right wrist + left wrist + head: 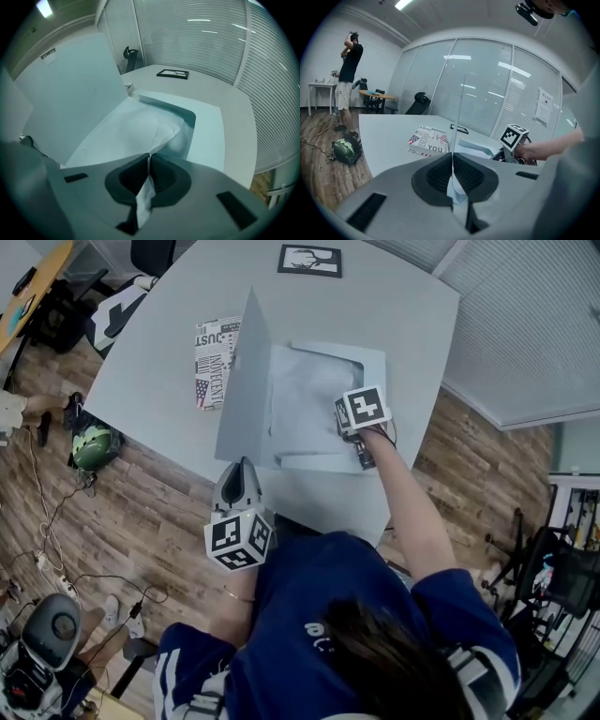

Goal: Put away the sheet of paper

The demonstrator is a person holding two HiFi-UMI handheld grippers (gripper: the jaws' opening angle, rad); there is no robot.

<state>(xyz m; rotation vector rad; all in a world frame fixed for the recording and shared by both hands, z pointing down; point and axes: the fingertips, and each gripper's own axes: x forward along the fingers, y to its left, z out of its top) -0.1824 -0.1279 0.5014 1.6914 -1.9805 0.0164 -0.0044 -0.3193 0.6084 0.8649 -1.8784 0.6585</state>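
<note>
Item: pale blue card folder, open on round-cornered grey table, front cover stood upright. Left gripper at folder's 6 o'clock; its fingers were closed tight on the cover's thin edge. White sheet of paper lay, slightly rumpled, on the folder's lower leaf. Right gripper at the sheet's 4 o'clock; fingers pressed together on its near corner. Flag-printed lettered booklet at folder's 9 o'clock, just beside it. Black-framed picture at 12 o'clock, well apart.
</note>
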